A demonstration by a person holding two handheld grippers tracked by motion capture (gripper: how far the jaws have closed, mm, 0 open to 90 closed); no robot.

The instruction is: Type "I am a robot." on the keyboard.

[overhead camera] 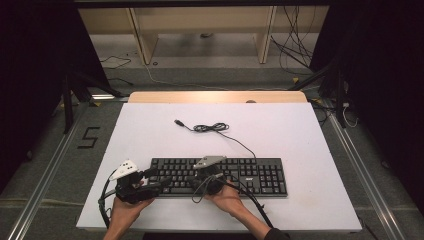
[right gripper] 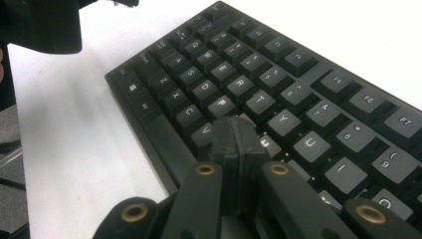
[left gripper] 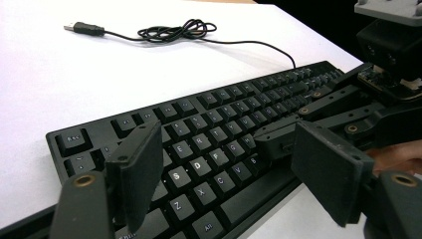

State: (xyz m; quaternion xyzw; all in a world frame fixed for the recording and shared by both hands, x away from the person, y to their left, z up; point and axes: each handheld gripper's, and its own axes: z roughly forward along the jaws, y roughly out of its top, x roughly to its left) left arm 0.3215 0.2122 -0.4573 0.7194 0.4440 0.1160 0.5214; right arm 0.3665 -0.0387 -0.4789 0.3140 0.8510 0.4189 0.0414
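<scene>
A black keyboard (overhead camera: 260, 176) lies along the near part of the white table (overhead camera: 300, 140). Its thin cable (overhead camera: 210, 128) runs back to a loose coil and a USB plug (overhead camera: 178, 122). My left gripper (overhead camera: 160, 179) is at the keyboard's left end. In the left gripper view it (left gripper: 230, 159) is open, jaws wide apart above the letter keys (left gripper: 219, 107), nothing between them. My right gripper (overhead camera: 196, 181) hovers over the middle of the letter rows. Its (right gripper: 238, 130) jaws are shut together, tips just above the keys near G and H (right gripper: 308, 104), and it (left gripper: 271, 143) holds nothing.
The coiled cable (left gripper: 169, 31) and plug (left gripper: 82, 28) lie on bare white surface behind the keyboard. A wooden strip (overhead camera: 215, 96) edges the table's far side. Beyond it stand shelf legs and floor cables (overhead camera: 295, 55).
</scene>
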